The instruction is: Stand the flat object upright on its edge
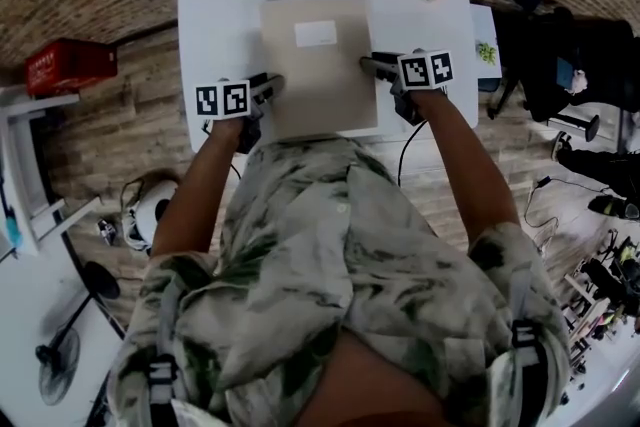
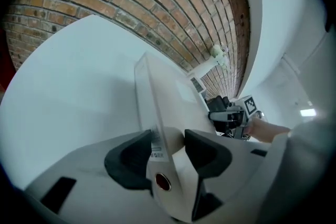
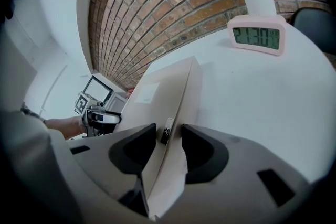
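Box (image 1: 320, 80) lies face up toward 6 o'clock on the counter (image 1: 220, 5); no view shows whether it is clear of the surface. The left hand-held gripper (image 1: 272, 87) is at the box's 9 o'clock side. Its jaws are spread astride the thin edge and look loose on the face side. The right hand-held gripper (image 1: 368, 65) is at 3 o'clock, and its pads sit close on the edge and seem to pinch it.

The step in hand is likely securing both side edges before tipping. To do it well, the left jaws should close until they match the right. Both hands should then roll together at one pace and keep level with each other. One long edge should stay on the counter as the pivot. The clock (image 3: 256, 34) at 1 o'clock stands well apart. Letting go should wait until the box balances.
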Demonstrator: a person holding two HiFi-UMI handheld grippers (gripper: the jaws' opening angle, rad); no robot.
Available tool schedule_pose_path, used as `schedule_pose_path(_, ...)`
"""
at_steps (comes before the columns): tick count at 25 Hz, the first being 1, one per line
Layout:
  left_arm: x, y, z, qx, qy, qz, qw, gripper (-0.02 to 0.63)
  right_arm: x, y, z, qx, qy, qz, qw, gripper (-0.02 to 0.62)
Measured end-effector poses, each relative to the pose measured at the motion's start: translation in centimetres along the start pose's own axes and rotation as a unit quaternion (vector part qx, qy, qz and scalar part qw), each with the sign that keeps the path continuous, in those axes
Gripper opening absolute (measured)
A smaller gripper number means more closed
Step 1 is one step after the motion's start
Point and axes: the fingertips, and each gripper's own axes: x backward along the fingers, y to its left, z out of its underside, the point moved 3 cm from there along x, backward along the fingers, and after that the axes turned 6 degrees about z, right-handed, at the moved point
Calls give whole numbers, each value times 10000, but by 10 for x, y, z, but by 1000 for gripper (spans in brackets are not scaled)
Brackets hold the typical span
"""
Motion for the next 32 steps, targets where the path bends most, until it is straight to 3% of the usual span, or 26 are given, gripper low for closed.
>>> schedule_pose_path(13, 11, -16, -6, -174, -157, -163, 9996, 193, 16, 12, -3, 184, -94, 83, 9998, 155)
schedule_pose_path(22, 33, -41, -40, -744, -369, -199, 9963, 192, 46, 34, -33, 514, -640, 37, 9966, 146)
schedule_pose_path(32, 43, -70, -79, -1552, -461, -309, 9863, 192, 77, 47, -64, 1060, -1094, 250, 9880, 137)
